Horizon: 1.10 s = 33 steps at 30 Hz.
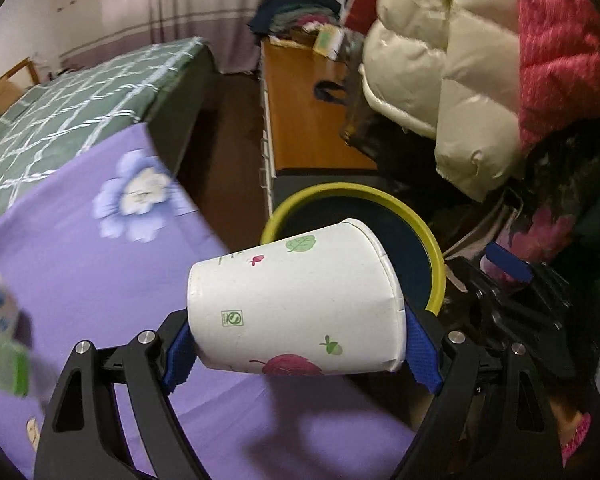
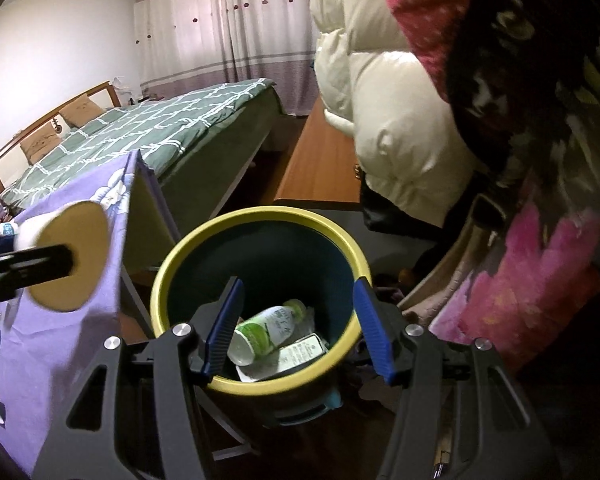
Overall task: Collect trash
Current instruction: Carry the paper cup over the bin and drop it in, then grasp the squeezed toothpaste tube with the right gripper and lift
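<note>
My left gripper (image 1: 300, 350) is shut on a white paper cup (image 1: 296, 300) with leaf prints, held on its side above the purple tablecloth's edge, its mouth toward the bin (image 1: 436, 268). In the right wrist view the cup (image 2: 70, 256) shows at the left, open mouth facing the camera, beside the bin. The bin (image 2: 188, 248) is dark with a yellow-green rim and holds a green-labelled bottle (image 2: 266, 330) and a flat packet (image 2: 300, 354). My right gripper (image 2: 298, 330) is open and empty above the bin's mouth.
A table with a purple flowered cloth (image 1: 80, 264) stands left of the bin, with blurred small items (image 1: 4, 320) on it. A green-checked bed (image 2: 140, 136) lies behind. A wooden bench (image 1: 312, 120) and hanging padded jackets (image 1: 452, 72) crowd the right.
</note>
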Available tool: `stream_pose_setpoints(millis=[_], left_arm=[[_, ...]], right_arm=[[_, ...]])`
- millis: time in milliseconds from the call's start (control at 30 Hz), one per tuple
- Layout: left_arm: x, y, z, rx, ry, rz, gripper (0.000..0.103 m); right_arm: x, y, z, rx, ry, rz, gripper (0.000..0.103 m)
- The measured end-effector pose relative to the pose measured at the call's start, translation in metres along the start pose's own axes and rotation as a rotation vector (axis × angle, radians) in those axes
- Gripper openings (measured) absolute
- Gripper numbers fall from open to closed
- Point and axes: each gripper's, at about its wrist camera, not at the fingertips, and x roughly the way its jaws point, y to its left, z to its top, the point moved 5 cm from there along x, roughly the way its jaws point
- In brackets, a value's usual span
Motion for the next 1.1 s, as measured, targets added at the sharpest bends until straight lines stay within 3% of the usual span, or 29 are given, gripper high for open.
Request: stream_pose_setpoints(millis=[267, 333, 367, 467, 567, 833, 1100], left_arm=[[0.062, -0.04, 0.025, 0.072, 0.058, -0.01, 0.084], [0.074, -0.043, 0.029, 0.079, 0.068, -0.003, 0.089], [0.078, -0.043, 0.031, 0.073, 0.07, 0.005, 0.093], [0.072, -0.038, 0.034, 0.042, 0.052, 0.013, 0.093], [0.039, -0.029, 0.034, 0.023, -0.006, 0.019, 0.093], [-0.115, 0.028, 0.0, -0.049, -0.238, 0.088, 0.098], [-0.237, 0.128, -0.09, -0.224, -0.37, 0.301, 0.098]], right_arm=[[0.002, -0.017, -0.006, 0.012, 0.013, -0.024, 0.056], [0.001, -0.02, -0.007, 0.017, 0.016, -0.024, 0.057], [0.0, -0.021, -0.007, 0.018, 0.017, -0.024, 0.058], [-0.002, -0.022, -0.008, 0.017, 0.02, -0.019, 0.058], [-0.008, -0.019, -0.012, 0.009, 0.021, -0.005, 0.058], [-0.02, 0.023, -0.016, -0.053, 0.02, 0.076, 0.059], [-0.042, 0.125, -0.037, -0.239, 0.047, 0.258, 0.06]])
